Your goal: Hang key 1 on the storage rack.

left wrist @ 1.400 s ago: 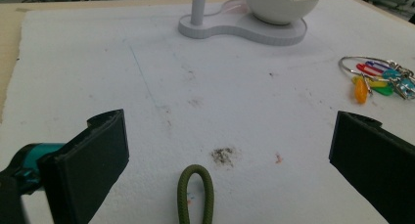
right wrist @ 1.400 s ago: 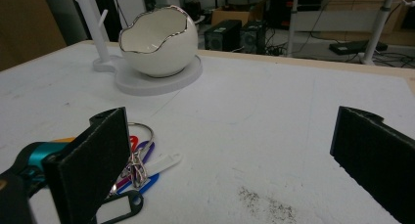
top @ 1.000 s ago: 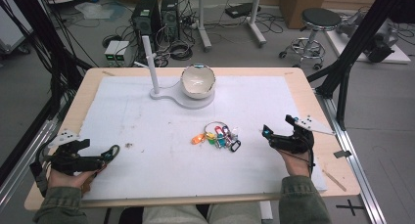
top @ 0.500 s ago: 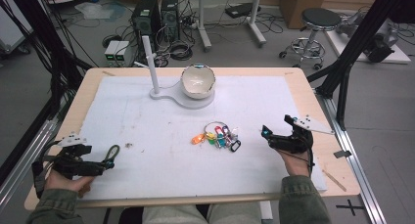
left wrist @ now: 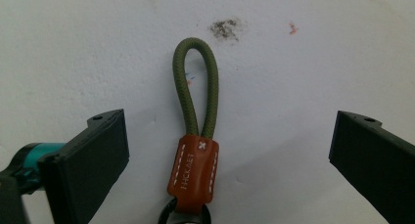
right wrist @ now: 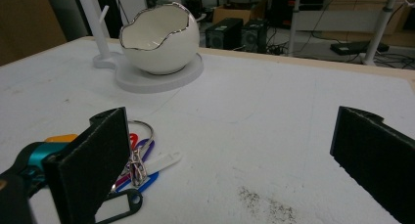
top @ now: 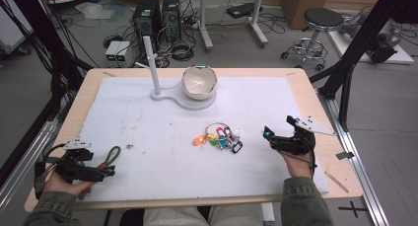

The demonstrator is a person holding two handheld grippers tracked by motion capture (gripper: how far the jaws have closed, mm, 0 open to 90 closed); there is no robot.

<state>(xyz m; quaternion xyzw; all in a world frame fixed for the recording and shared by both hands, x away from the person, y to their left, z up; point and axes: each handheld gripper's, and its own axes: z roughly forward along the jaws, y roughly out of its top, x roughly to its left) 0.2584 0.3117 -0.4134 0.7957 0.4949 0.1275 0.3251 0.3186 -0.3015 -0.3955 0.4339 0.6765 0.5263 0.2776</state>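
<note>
An olive-green cord loop (left wrist: 195,82) with a brown stitched leather tab (left wrist: 193,172) lies flat on the white mat. It rests between the wide-apart jaws of my left gripper (left wrist: 230,133), which touch nothing. From above, that strap (top: 112,156) sits just ahead of the left gripper (top: 101,164) near the table's front left. My right gripper (top: 276,133) stands open at the right, and a bunch of coloured key tags on a ring (top: 219,137) lies to its left. In the right gripper view the key tags (right wrist: 139,160) lie beside the left jaw of the open gripper (right wrist: 230,136).
A white egg-shaped bowl (top: 199,82) with a silver rim sits on a white stand (top: 190,101) with an upright post (top: 150,63) at the back middle. The white mat (top: 148,122) covers most of the wooden table. A dark smudge (right wrist: 266,207) marks the mat.
My left gripper has drawn back toward the near edge of the table, and the cord strap lies on the mat in front of it. The right gripper has stayed put.
</note>
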